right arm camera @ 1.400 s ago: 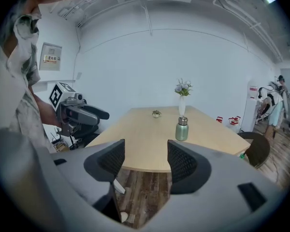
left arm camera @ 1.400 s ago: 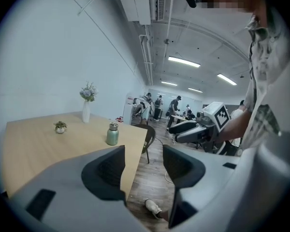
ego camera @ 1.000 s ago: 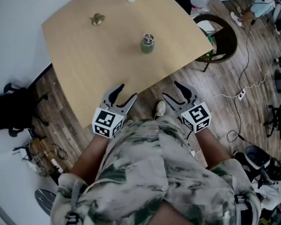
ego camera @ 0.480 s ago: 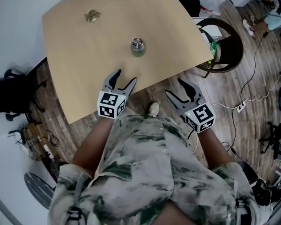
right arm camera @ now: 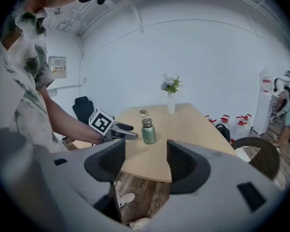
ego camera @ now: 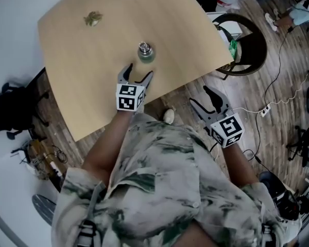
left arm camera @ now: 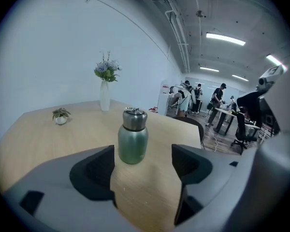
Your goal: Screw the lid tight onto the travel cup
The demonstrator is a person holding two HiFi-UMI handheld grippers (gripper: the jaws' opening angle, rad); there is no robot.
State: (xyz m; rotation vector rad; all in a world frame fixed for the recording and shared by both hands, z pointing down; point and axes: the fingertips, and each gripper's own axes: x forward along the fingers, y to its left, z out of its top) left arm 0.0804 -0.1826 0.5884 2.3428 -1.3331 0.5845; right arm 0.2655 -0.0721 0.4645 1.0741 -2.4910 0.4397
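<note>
L gripper (ego camera: 138, 72) wide open, empty; jaws just been opening. Cup (ego camera: 146, 54) upright on table (ego camera: 87, 86), just ahead of L jaw gap, not yet inside. Lid (ego camera: 143, 47) sits on cup; tightness can't tell. R gripper (ego camera: 202, 96) open, empty, well back of cup, over floor (ego camera: 257, 86).

Step, prob.: L reaches to brace cup. Centre gap on green body below lid, close square so cup won't tip, leave lid free for R.

Vs 1 s ago: L was at table edge, far from cup, now near it; R a bit further out from cup.
</note>
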